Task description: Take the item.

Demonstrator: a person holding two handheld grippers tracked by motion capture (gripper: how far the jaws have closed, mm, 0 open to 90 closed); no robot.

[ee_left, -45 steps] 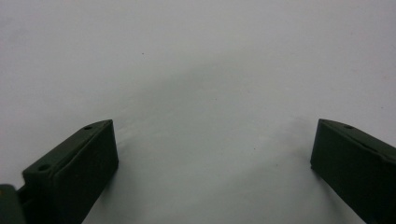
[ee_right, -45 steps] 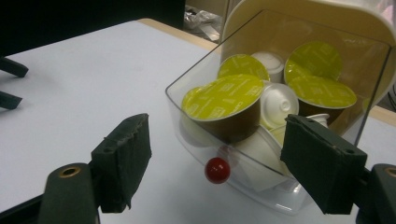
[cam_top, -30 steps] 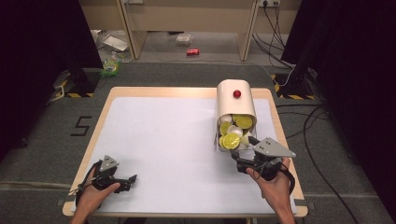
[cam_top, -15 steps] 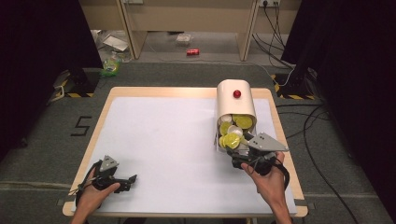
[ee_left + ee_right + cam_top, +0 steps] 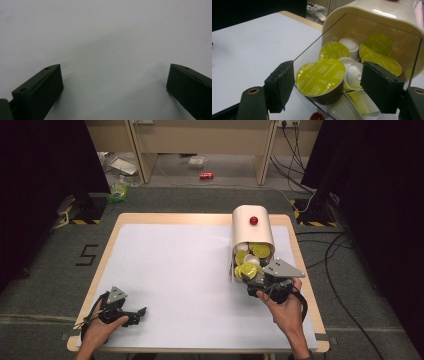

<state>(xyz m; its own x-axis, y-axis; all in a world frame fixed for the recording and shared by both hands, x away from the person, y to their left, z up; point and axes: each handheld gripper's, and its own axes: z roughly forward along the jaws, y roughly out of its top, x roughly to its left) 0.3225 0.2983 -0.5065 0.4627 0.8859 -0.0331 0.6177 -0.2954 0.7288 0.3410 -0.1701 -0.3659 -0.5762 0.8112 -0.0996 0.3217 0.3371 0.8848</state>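
Near edge of the table (image 5: 175, 270): the left hand-held gripper (image 5: 131, 312) rests low over the white surface at the person's left, its jaws spread wide with nothing between them; the left gripper view shows bare white table (image 5: 107, 37) between the two black jaws. The left hand (image 5: 97, 330) grips its body.

Right side, slightly farther: the right hand-held gripper (image 5: 252, 285), held by the right hand (image 5: 287, 312), points at the open mouth of the capsule dispenser (image 5: 252, 232). Its jaws are spread, one to either side of a front capsule (image 5: 320, 77) with a yellow-green foil lid; whether the pads touch the capsule cannot be told. The capsule lies tilted at the dispenser's front opening, lid facing the gripper.

Behind it: further yellow-green and white capsules (image 5: 375, 45) are heaped inside the cream dispenser (image 5: 372, 17), seen through its clear front panel. A red knob (image 5: 254, 220) sits on the dispenser's top.

Beyond the table: the floor (image 5: 200, 195) carries cables and a red can (image 5: 206, 175).
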